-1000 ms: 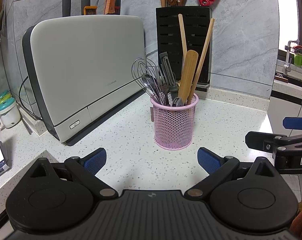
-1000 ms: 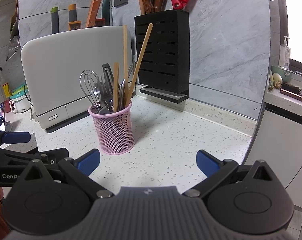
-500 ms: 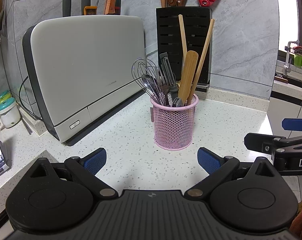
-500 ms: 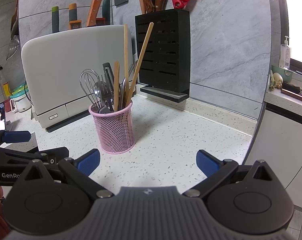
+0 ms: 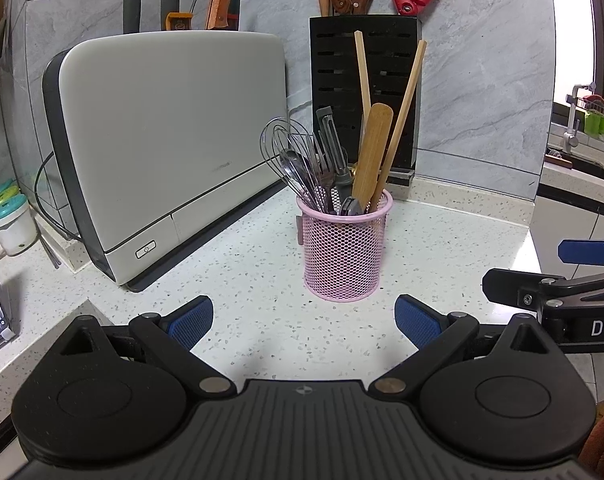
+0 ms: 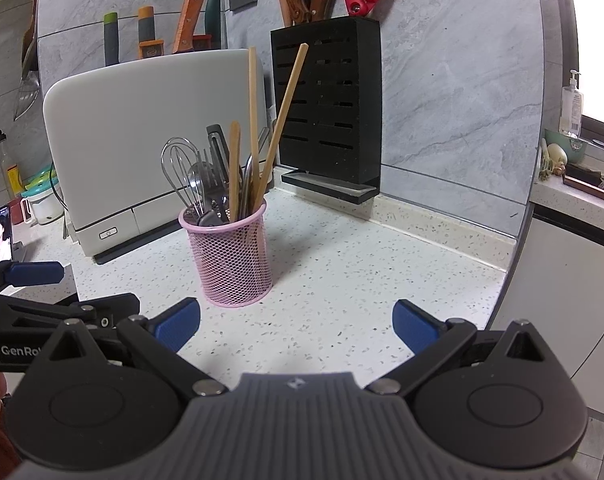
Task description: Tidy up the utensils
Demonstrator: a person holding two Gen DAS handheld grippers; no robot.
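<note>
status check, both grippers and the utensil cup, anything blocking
Left gripper open, empty. Right gripper open, empty. Pink mesh cup upright on counter, holding whisk, chopsticks, wooden spatula. Nothing between grippers and cup.

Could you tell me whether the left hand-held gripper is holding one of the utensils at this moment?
No, the left hand-held gripper is open and empty, and the utensils all stand in the pink mesh cup beyond it.

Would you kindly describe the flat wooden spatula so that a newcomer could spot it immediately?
Start at the tall black slotted knife block against the grey wall; just before it stands the pink wire-mesh utensil cup. Inside, the flat wooden spatula is the one broad, round-tipped wooden blade, shorter than the two thin wooden chopsticks beside it.
</note>
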